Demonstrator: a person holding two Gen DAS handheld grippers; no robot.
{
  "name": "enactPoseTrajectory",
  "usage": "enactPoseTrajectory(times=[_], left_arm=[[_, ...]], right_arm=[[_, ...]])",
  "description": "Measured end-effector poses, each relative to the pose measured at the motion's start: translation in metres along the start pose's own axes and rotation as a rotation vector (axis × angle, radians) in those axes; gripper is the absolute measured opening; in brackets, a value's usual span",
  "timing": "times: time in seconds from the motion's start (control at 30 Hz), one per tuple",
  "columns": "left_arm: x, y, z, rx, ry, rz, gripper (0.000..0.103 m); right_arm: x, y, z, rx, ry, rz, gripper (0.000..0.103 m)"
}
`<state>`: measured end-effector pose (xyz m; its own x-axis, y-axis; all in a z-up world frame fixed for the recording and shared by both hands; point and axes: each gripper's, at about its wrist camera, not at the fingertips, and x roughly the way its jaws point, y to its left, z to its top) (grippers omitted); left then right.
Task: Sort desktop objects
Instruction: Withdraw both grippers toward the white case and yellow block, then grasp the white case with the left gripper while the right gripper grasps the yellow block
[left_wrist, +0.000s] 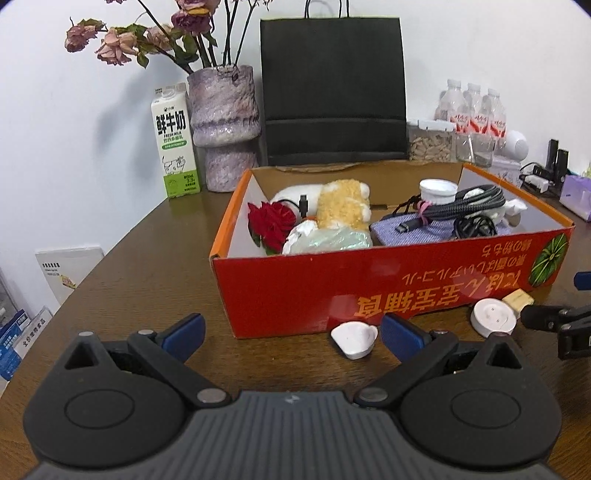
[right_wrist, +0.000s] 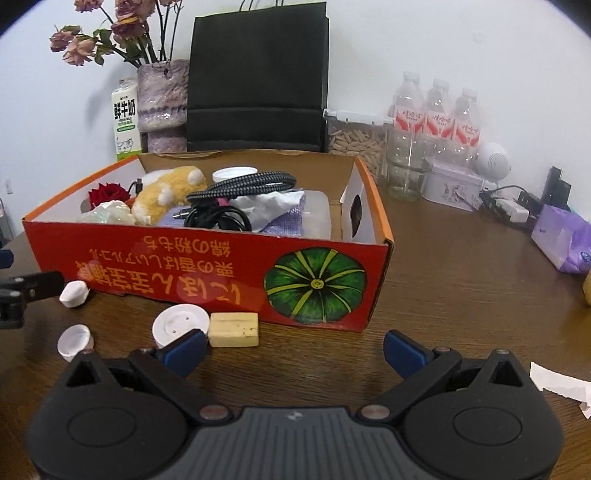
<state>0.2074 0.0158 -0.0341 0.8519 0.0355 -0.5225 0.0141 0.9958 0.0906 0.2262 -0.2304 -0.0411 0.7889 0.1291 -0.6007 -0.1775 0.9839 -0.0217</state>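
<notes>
Both tongs spread, empty — between picks. Box (right_wrist: 207, 266) already loaded; white disc (right_wrist: 181, 323), beige block (right_wrist: 233, 329) and two white caps (right_wrist: 75, 293) lie outside at its 6–7 o'clock. Next, likely: right gripper (right_wrist: 291, 352) shifts toward 10 o'clock onto the block; left gripper (left_wrist: 291, 338) waits.

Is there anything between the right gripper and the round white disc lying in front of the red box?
Nothing visible. The right gripper is open, and the round white disc lies just beyond its left finger on bare table. A yellow block touches the disc's right side, which may crowd a grasp. The red box wall stands behind the disc.
</notes>
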Motion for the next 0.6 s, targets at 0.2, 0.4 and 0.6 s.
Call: enactPoseTrajectory(times=[0.2,0.4,0.6], left_arm=[[0.008,0.0,-0.001,-0.005,0.033,0.002,0.103],[0.015,-0.002,0.001,-0.012,0.055,-0.004,0.103],[0.022,-0.005,0.001,-0.017,0.086,-0.03,0.093]], right_arm=[[0.009,-0.002,0.004,0.018,0.029,0.013,0.101],[0.015,-0.004,0.007,0.043,0.033,0.024,0.099],[0.016,0.002,0.008,0.043,0.032,0.055,0.091]])
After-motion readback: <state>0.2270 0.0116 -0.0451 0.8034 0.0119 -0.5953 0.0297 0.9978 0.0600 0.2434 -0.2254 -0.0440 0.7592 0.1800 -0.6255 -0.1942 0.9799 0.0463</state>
